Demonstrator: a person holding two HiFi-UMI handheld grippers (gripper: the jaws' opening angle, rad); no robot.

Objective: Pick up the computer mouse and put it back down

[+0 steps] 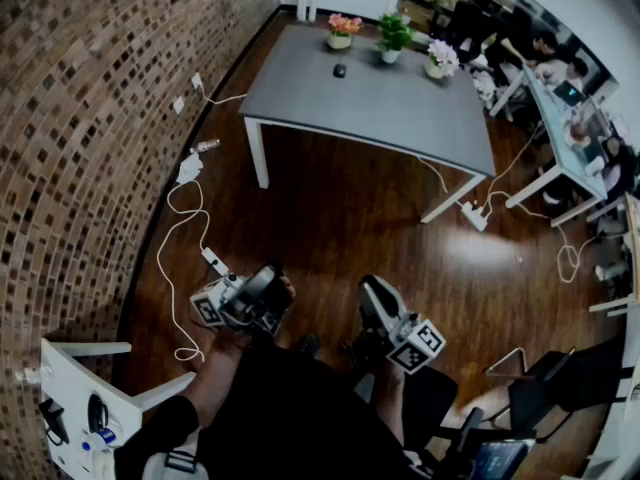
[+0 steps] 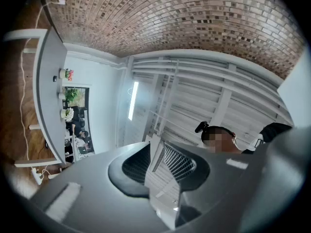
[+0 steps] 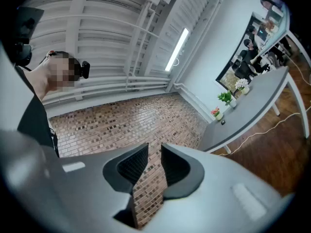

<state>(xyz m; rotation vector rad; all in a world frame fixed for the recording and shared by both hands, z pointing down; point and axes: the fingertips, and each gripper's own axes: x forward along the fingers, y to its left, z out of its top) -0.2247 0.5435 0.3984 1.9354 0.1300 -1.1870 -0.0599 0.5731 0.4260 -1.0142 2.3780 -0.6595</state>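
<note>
The dark computer mouse [image 1: 339, 70] lies on the far side of the grey table [image 1: 380, 108], in front of the flower pots. It shows as a small dark spot [image 3: 223, 122] in the right gripper view. Both grippers are held low near the person's body, far from the table. My left gripper [image 1: 272, 286] [image 2: 158, 148] is tipped up towards the ceiling, shut and holding nothing. My right gripper [image 1: 374, 298] [image 3: 154, 153] points roughly level towards the brick wall. A narrow gap shows between its jaws, with nothing in it.
Three flower pots [image 1: 392, 38] stand along the table's far edge. White cables [image 1: 185, 228] and a power strip [image 1: 475, 215] lie on the wooden floor. The brick wall [image 1: 90, 118] runs along the left, with a white stand [image 1: 80, 398] near me. Desks with seated people [image 1: 570, 118] are at the right.
</note>
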